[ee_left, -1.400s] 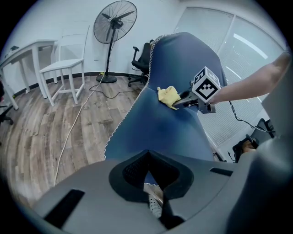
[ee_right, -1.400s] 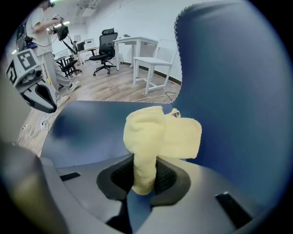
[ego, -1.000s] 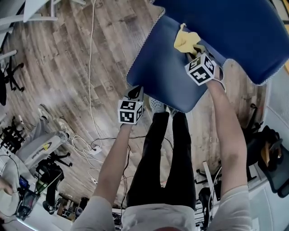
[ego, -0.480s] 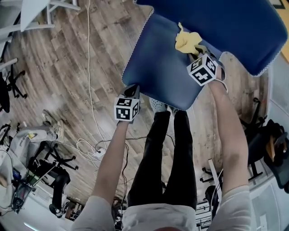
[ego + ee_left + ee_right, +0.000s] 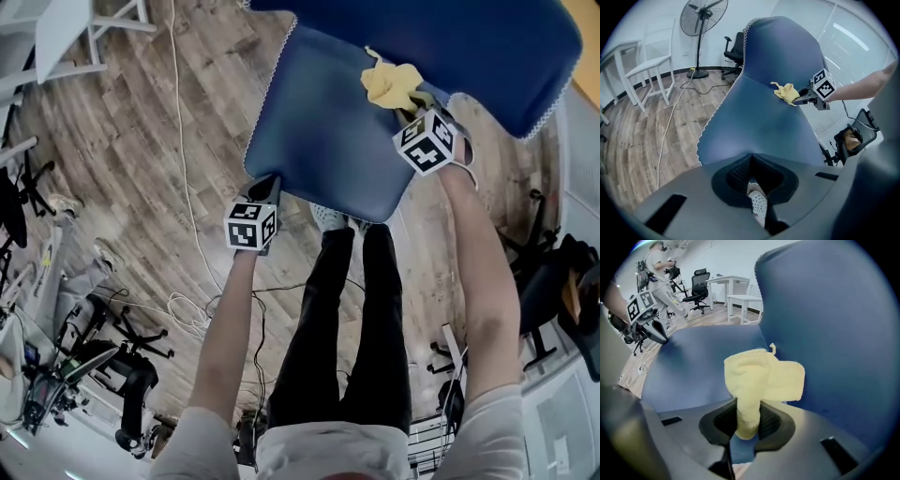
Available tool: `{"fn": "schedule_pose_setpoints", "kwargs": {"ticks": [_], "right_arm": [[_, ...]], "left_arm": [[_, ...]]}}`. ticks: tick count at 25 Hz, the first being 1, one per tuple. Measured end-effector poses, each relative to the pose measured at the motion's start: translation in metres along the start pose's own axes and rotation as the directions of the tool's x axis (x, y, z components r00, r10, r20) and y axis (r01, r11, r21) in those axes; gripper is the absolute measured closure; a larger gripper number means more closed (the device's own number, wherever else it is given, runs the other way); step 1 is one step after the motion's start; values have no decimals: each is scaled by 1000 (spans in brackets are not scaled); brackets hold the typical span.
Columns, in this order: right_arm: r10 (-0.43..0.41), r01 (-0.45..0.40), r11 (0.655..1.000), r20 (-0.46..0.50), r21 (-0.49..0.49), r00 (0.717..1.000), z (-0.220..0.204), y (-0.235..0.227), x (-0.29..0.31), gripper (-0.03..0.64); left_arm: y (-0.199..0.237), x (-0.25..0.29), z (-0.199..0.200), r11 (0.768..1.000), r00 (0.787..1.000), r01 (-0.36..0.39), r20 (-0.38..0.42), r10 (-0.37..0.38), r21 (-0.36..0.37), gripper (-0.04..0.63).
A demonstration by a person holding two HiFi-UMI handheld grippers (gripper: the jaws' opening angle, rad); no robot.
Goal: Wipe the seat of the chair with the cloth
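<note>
The blue chair seat fills the top of the head view, with its backrest behind it. A yellow cloth lies bunched at the back of the seat, by the foot of the backrest. My right gripper is shut on it. In the right gripper view the cloth hangs out past the jaws of that gripper over the seat. My left gripper is at the seat's front left edge, shut and holding nothing. The left gripper looks along the seat toward the cloth.
The floor is wood planks with a white cable running across it. The person's legs and white shoes stand at the seat's front edge. A white chair, a standing fan and black office chairs stand to the left.
The head view has drifted a little to the right. My left gripper keeps its place by the seat's front edge. My right gripper still holds the cloth at the back of the seat.
</note>
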State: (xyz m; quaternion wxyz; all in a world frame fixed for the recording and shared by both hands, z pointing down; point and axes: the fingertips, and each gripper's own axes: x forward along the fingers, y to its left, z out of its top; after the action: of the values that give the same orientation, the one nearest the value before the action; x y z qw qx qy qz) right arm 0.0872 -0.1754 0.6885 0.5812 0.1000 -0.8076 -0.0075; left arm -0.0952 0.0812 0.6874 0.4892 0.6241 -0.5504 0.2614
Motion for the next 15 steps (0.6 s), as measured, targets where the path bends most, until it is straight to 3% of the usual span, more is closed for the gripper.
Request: {"fn": "schedule_pose_setpoints", "kwargs": {"ticks": [9,12,15], "right_arm": [[-35,36,997,-29,62,999,-45,-8,-14,538],[-50,53,983,-22,178,999,-65,-11,-19,538],[-67,67,940,-11,335,998,-82,-10,-25,538]], "left_arm": [[-1,1,-2,1000,1000,-4,-3,4,2,569],[-2,0,-3,1000,1000,1,-11,0,13,569],[-3,0,-3,1000,1000,0,-10,0,23,569]]}}
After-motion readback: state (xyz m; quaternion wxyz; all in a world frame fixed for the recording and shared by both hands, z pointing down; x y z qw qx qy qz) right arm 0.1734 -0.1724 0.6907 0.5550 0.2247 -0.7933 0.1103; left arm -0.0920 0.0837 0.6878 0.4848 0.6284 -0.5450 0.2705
